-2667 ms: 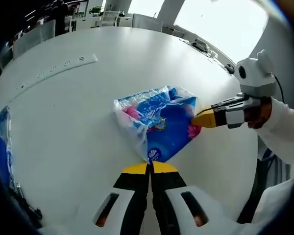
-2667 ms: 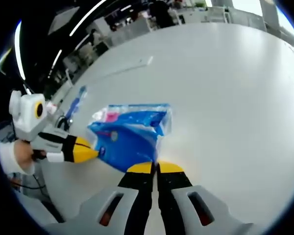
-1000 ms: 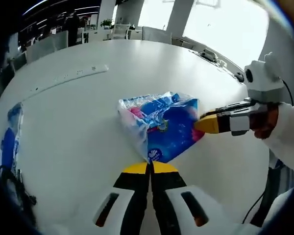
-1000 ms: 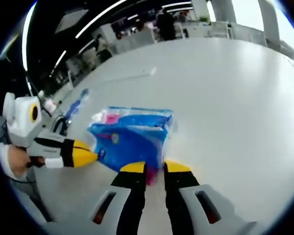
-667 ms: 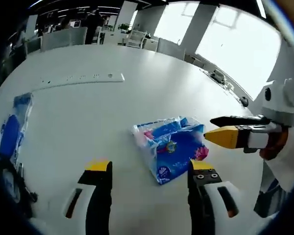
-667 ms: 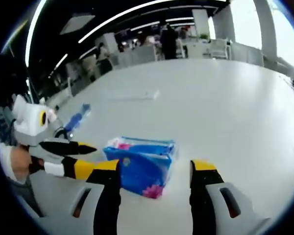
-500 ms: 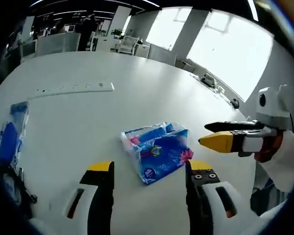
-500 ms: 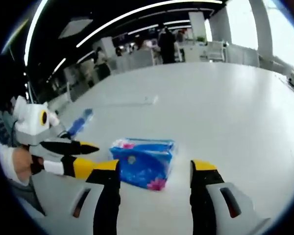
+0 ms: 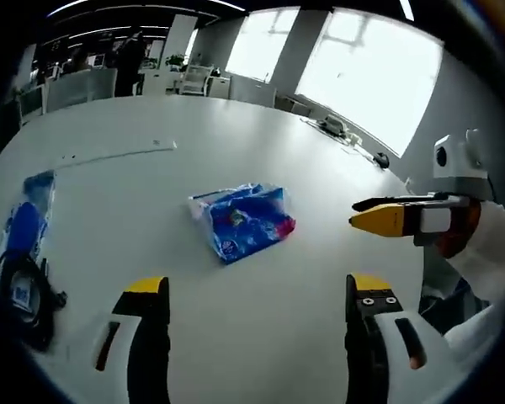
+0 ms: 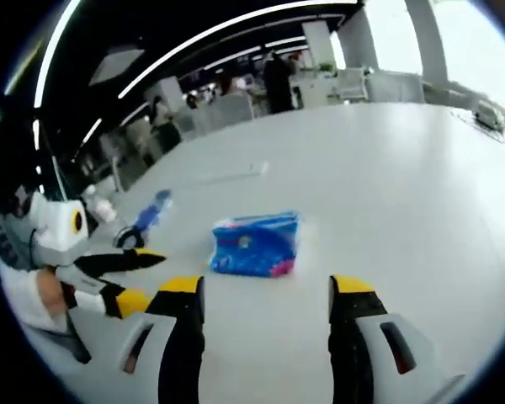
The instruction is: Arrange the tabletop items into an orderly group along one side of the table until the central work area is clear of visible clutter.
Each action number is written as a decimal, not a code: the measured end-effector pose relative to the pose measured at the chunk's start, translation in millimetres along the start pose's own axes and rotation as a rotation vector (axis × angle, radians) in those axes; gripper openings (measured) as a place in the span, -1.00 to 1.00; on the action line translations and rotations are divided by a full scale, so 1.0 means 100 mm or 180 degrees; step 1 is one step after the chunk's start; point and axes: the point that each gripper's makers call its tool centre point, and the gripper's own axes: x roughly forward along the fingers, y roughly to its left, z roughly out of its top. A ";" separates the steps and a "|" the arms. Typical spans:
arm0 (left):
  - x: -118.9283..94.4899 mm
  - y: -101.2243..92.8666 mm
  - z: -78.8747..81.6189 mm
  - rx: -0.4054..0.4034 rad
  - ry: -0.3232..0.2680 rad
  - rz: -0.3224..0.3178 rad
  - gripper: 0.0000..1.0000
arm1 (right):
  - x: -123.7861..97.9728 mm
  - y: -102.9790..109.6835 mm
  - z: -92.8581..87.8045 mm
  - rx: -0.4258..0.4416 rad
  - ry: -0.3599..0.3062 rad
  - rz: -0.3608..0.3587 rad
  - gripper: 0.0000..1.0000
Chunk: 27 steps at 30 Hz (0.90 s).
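Blue pack: one blue plastic-wrapped pack with pink print, lying flat on the white table, alone in the open middle area.
Long axis: in the left gripper view it runs from lower left to upper right; in the right gripper view it lies roughly crosswise, ahead of the jaws.
Left gripper: jaws wide apart, nothing between them, pack well ahead and clear of both tips.
Right gripper: jaws wide apart too, holding nothing; also seen from the side in the left gripper view with its jaws parted.
Change: 2.7 s ago both grippers were closed on opposite corners of the pack – now both are released and backed away, the pack looks smaller in both views.
Other items: a second blue packet and a black cable coil near the table edge, one long white strip further back.
Count: two grippers, one central pack, one edge packet, one cable, one strip.
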 end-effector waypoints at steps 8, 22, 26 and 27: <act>-0.17 0.00 0.03 0.0052 -0.0039 0.0022 0.74 | 0.02 0.09 -0.01 0.0071 -0.0022 0.0074 0.11; -0.23 0.15 -0.10 -0.0030 0.0006 0.0108 0.65 | 0.07 0.21 -0.08 0.0043 0.0143 0.0226 0.04; -0.35 0.27 -0.07 -0.0013 -0.0082 0.0204 0.61 | 0.09 0.23 -0.11 0.0119 0.0186 0.0261 0.01; -0.38 0.31 -0.07 -0.0016 -0.0086 0.0234 0.60 | 0.09 0.24 -0.11 0.0120 0.0188 0.0264 0.01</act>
